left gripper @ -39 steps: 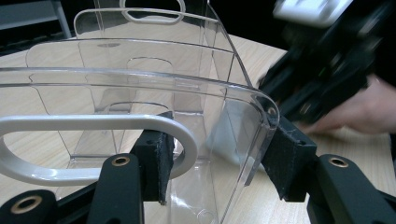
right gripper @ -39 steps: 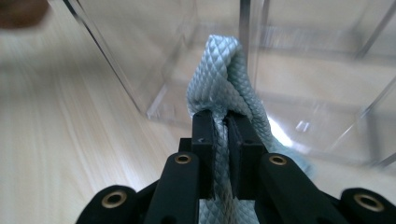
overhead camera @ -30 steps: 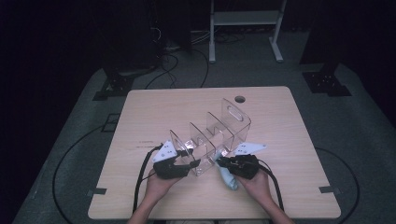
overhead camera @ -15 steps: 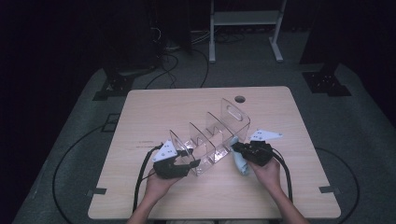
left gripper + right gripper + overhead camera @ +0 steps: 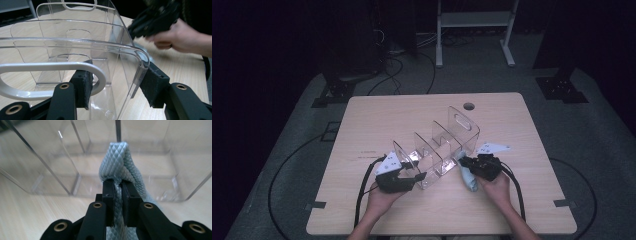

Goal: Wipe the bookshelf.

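Two grippers work at the clear plastic organizer [image 5: 439, 150], which stands near the middle of the wooden table [image 5: 362, 125]. The left gripper [image 5: 412, 177] is clamped on the organizer's nearest end wall [image 5: 120, 75], one pad inside against the wall beside its handle cut-out, the other pad outside. The right gripper [image 5: 463, 161] is pinched tight on a pale blue cloth [image 5: 123, 167], whose folded end rises above the jaws and presses against the organizer's long side wall facing the person's right. The rest of the cloth hangs toward the table just beside the organizer.
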Motion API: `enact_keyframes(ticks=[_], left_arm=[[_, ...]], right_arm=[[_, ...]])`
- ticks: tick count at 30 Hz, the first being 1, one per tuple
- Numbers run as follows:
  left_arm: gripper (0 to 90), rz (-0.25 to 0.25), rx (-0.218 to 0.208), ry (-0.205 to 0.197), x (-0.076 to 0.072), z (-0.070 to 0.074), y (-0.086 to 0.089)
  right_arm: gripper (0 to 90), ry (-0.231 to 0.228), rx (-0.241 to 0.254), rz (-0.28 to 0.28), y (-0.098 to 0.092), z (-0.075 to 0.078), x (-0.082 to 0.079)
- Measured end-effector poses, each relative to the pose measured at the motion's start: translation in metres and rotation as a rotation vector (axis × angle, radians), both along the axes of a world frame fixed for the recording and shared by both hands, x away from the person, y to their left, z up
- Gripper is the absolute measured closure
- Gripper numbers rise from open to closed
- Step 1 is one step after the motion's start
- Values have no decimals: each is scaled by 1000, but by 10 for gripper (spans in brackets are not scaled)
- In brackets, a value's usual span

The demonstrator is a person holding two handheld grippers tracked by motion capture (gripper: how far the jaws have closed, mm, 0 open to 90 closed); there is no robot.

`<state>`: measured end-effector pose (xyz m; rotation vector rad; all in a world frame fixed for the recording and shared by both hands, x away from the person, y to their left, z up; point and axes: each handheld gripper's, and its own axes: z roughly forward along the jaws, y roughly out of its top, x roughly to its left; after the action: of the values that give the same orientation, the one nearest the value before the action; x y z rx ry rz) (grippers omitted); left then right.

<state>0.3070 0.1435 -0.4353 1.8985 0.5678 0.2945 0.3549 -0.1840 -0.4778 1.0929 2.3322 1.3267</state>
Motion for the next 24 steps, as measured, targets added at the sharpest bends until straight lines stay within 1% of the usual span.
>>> enact_keyframes(ticks=[1,2,3,4,5,7,9,10,12,14,15,17,19,21,24], left_arm=[[464,0,0,0,0,0,0],[464,-4,4,3,-2,0,1],[464,-4,4,3,-2,0,1],[464,-8,4,3,-4,0,2],[464,-12,7,2,-5,1,4],[463,-17,5,2,-6,1,5],[463,-18,5,4,-8,1,6],[464,-19,6,4,-9,1,6],[464,-21,4,4,-11,0,6],[464,-23,3,3,-11,0,6],[464,-23,4,2,-11,0,6],[464,-26,6,1,-11,0,6],[464,-29,7,0,-11,0,6],[465,-34,10,-1,-11,0,7],[465,-40,11,-3,-10,0,8]], right_arm=[[820,0,0,0,0,0,0],[819,50,-35,16,4,-14,2],[819,50,-35,16,4,-14,2],[819,56,-31,19,5,-17,1],[819,55,-28,27,6,-15,-2],[819,35,-18,42,7,-6,-7],[819,-1,4,56,5,10,-16],[819,-14,12,60,5,15,-19],[819,-62,39,64,1,32,-29],[820,-100,44,69,0,46,-32],[820,-121,51,68,1,55,-32],[820,-147,50,66,2,69,-28],[820,-165,54,67,4,78,-21],[821,-161,60,69,7,84,-11],[824,-151,62,65,9,89,2]])
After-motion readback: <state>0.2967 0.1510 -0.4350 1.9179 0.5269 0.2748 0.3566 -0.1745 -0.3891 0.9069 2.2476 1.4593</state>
